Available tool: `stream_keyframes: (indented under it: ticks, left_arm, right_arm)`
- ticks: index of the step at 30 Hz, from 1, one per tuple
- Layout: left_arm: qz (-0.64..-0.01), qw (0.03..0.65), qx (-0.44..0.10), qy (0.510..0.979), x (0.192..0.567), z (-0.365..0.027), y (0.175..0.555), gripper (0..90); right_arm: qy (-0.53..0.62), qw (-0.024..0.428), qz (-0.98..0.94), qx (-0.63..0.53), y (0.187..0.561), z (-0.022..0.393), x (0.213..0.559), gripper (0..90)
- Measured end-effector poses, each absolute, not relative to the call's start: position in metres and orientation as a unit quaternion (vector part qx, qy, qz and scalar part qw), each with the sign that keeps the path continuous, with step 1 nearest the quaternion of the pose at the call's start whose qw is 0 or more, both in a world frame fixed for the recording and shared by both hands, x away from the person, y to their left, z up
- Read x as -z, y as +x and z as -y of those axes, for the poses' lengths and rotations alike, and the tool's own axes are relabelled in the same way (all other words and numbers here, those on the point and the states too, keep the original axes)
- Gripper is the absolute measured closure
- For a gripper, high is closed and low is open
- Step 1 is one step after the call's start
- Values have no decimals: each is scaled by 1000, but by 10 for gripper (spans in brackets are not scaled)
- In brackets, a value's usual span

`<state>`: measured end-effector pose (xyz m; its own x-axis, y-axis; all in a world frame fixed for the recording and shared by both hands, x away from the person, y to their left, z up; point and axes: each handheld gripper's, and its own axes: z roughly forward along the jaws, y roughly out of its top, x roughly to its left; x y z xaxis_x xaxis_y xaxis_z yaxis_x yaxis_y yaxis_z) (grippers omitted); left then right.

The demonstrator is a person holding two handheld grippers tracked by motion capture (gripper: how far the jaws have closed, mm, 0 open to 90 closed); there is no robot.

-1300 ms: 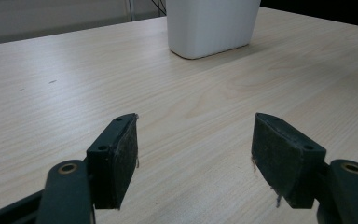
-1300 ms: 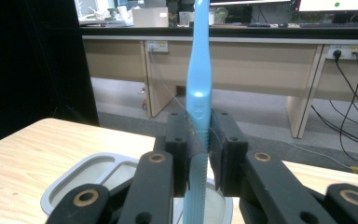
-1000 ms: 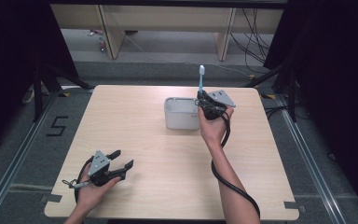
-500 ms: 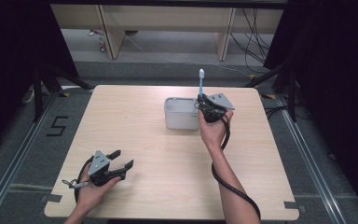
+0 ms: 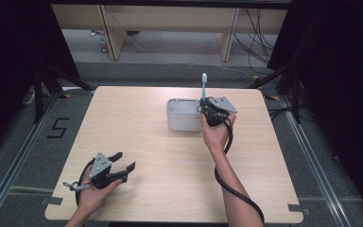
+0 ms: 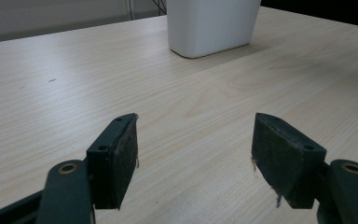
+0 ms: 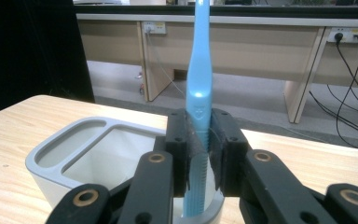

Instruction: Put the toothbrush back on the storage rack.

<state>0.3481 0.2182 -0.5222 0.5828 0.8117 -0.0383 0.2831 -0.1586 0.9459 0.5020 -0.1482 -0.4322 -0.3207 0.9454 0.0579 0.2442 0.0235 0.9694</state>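
Note:
A light blue toothbrush (image 5: 203,86) stands upright with my right gripper (image 5: 207,109) shut on its handle. In the right gripper view the toothbrush (image 7: 199,93) rises between the two black pads of my right gripper (image 7: 199,149), its lower end just above the near right edge of a white holder (image 7: 74,154) with two compartments. That white holder (image 5: 182,116) sits at the far middle of the table, right beside the gripper. My left gripper (image 5: 123,162) rests at the near left of the table, open, with nothing between its fingers (image 6: 116,158).
The wooden table (image 5: 170,165) stretches bare between the two hands. The white holder (image 6: 212,25) is far ahead of the left gripper. Beyond the far edge are dark floor, wooden desk legs and cables (image 5: 260,38).
My right gripper with the toothbrush has shifted slightly above the holder's right end. The left hand has stayed still.

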Motion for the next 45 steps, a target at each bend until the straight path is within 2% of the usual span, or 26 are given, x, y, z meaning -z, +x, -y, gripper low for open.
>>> stream_keyframes:
  ticks: [45]
  left_arm:
    - [-382,524,-251,718,522,-218,348,312]
  right_arm:
    - [469,329,-660,-486,504,155,452,785]
